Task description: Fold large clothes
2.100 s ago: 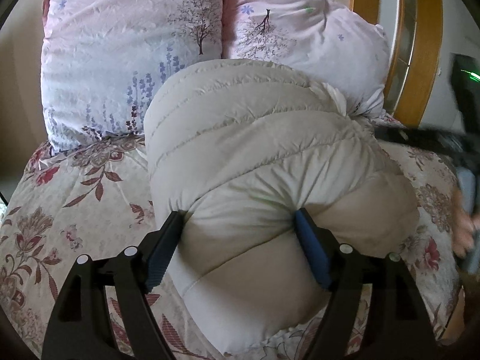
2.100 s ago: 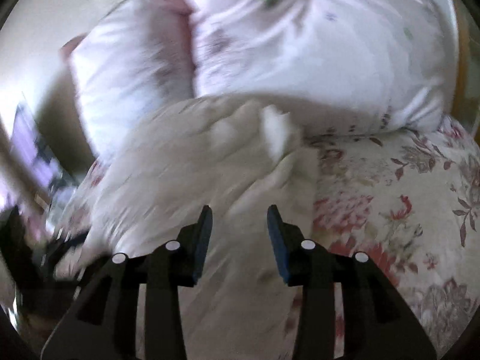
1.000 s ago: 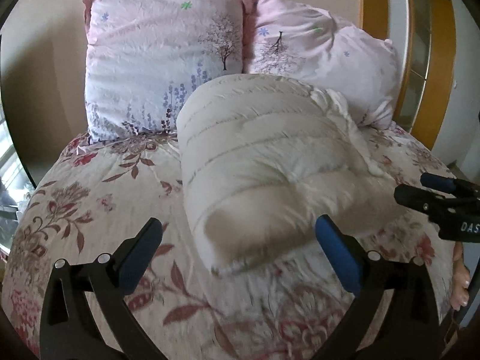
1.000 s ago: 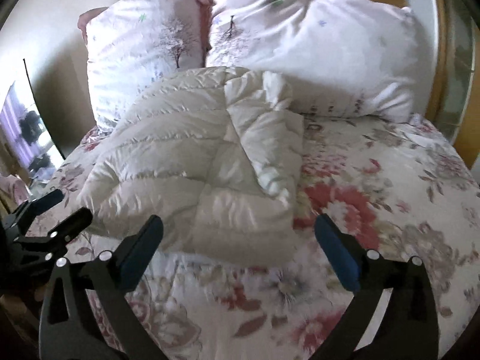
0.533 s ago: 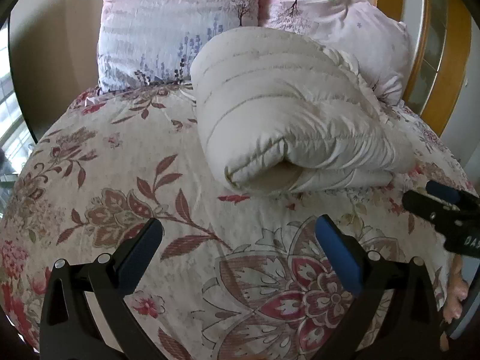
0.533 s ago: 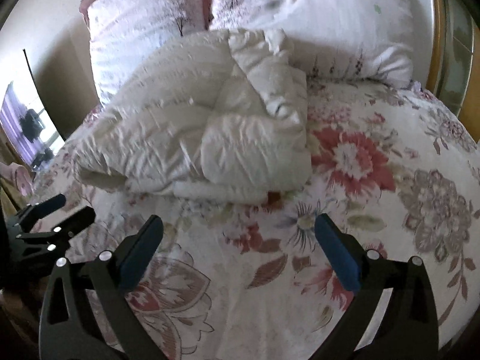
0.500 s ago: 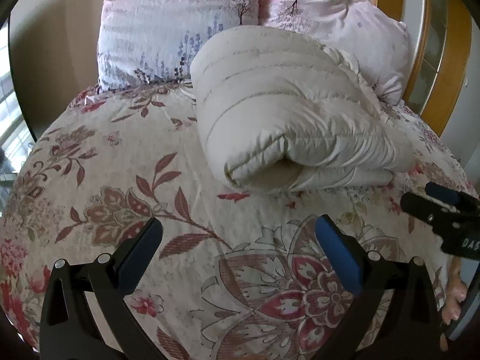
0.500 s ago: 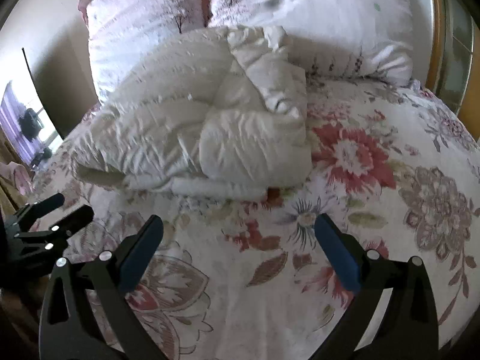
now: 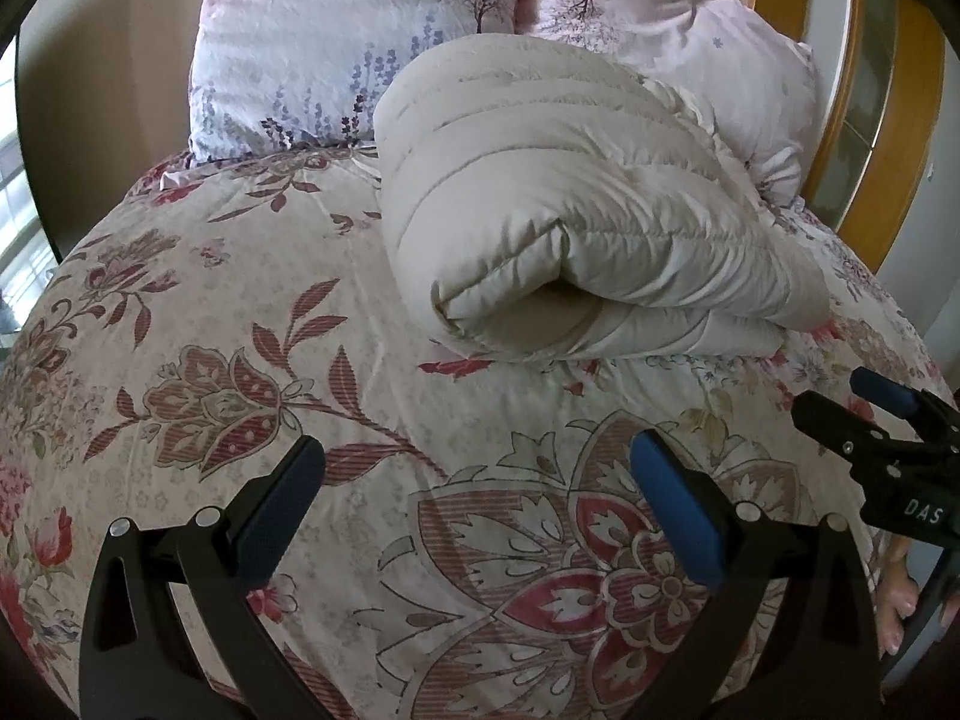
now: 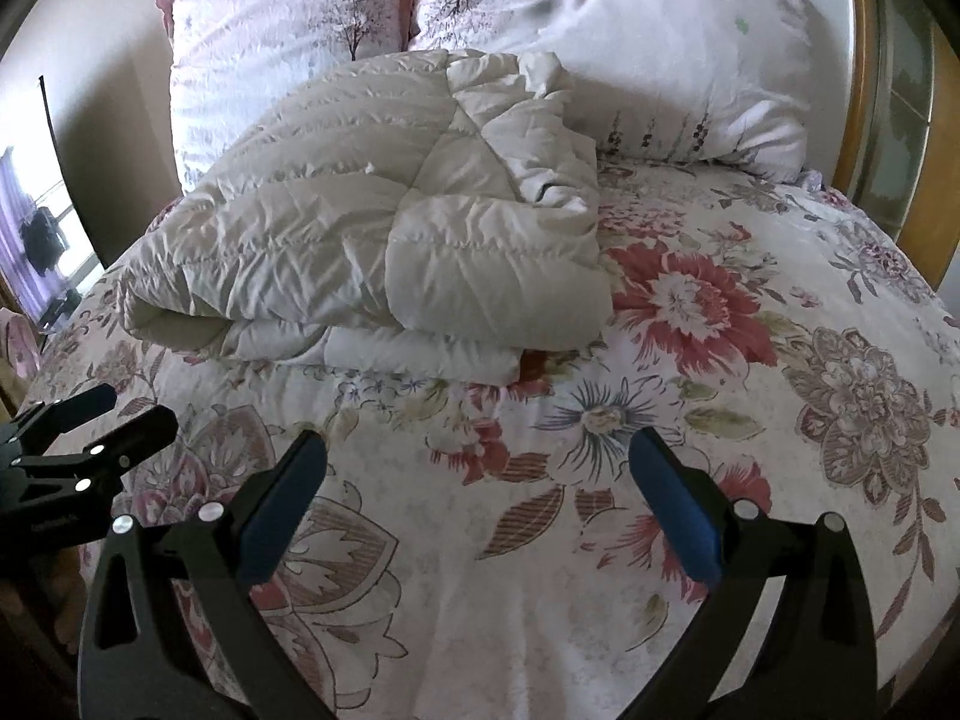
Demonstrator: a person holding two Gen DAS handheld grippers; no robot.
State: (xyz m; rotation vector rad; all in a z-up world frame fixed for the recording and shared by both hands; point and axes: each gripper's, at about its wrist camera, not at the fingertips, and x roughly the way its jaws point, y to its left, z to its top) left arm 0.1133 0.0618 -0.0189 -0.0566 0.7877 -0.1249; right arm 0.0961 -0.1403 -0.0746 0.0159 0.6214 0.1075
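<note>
Coat (image 9: 576, 204) is puffy and cream, folded into a thick bundle on the bed (image 9: 240, 360). It lies near the head of the bed, and its far edge seems to touch the two pillows. From the right view the coat (image 10: 372, 222) shows a sleeve or flap folded across the top. Whether it has a zip or buttons cannot be made out. What is tucked inside the fold is hidden.

The left tongs (image 9: 474, 516) are spread wide, with nothing between the blue pads (image 9: 282, 498). They hang over the foot end of the bed, well apart from the coat. In the right view they peek in at the left edge as the left tongs (image 10: 96, 420), mostly cut off.

The right tongs (image 10: 474, 510) are also spread wide and hold nothing. They too are over the foot end, apart from the coat. In the left view only their tips show at the right edge, the right tongs (image 9: 858, 414), with part of a label cut off.

A pink flowered pillow (image 9: 336, 30) stands at the head of the bed, its top cut off. A second pillow (image 9: 690, 30) leans beside it, partly hidden behind the coat. The bed cover has big red flowers (image 10: 690, 306). A wooden frame (image 9: 864, 120) rises past the right edge of the bed, only partly seen.
</note>
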